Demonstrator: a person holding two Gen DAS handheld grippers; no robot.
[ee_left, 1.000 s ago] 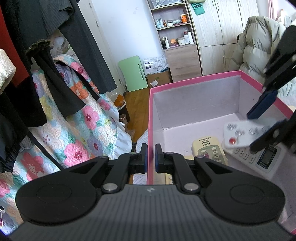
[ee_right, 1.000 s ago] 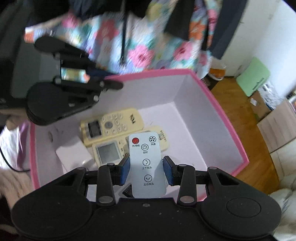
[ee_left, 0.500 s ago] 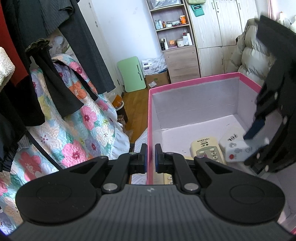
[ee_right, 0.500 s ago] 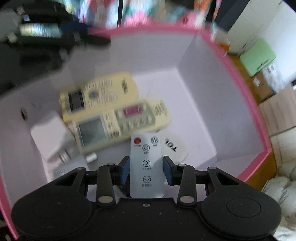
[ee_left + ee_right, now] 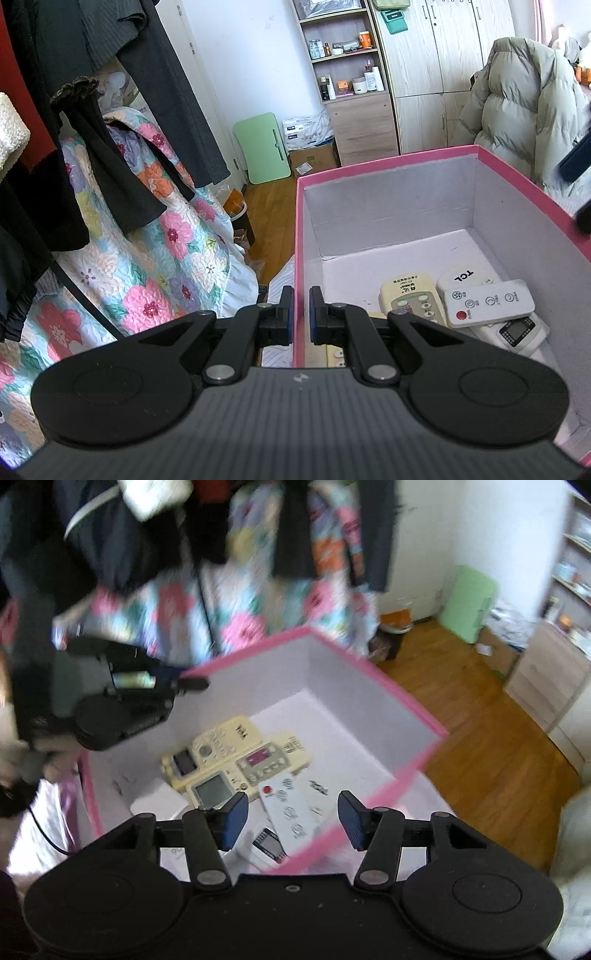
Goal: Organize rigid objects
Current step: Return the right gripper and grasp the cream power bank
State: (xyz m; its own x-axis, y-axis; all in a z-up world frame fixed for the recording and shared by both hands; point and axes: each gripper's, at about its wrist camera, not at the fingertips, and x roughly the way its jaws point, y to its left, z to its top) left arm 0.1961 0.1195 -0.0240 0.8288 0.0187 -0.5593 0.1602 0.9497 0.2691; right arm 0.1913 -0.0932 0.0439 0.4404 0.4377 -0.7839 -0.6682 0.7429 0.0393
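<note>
A pink box [image 5: 388, 162] with a pale inside holds several remotes. My left gripper [image 5: 301, 314] is shut on the box's near wall at a corner; the right wrist view shows it there too [image 5: 192, 682]. The small white remote [image 5: 291, 808] with a red button lies loose on top of the cream remotes [image 5: 221, 746]; the left wrist view shows the white remote [image 5: 487, 302] flat in the box. My right gripper [image 5: 291, 819] hovers above it, jaws opening, with nothing pressed between its blue pads. One of its fingers [image 5: 576, 162] shows at the right edge.
A flowered quilt [image 5: 155, 258] and dark hanging clothes [image 5: 110, 110] are beside the box. Beyond are a wooden floor [image 5: 480, 738], a green folding table [image 5: 264, 147], a shelf unit [image 5: 351, 74] and a padded coat [image 5: 524, 103]. A white block [image 5: 159, 801] lies in the box.
My right gripper let go of the white remote, which now lies on the other remotes in the box. The gripper has spread its jaws and pulled up and back. The left gripper kept still.
</note>
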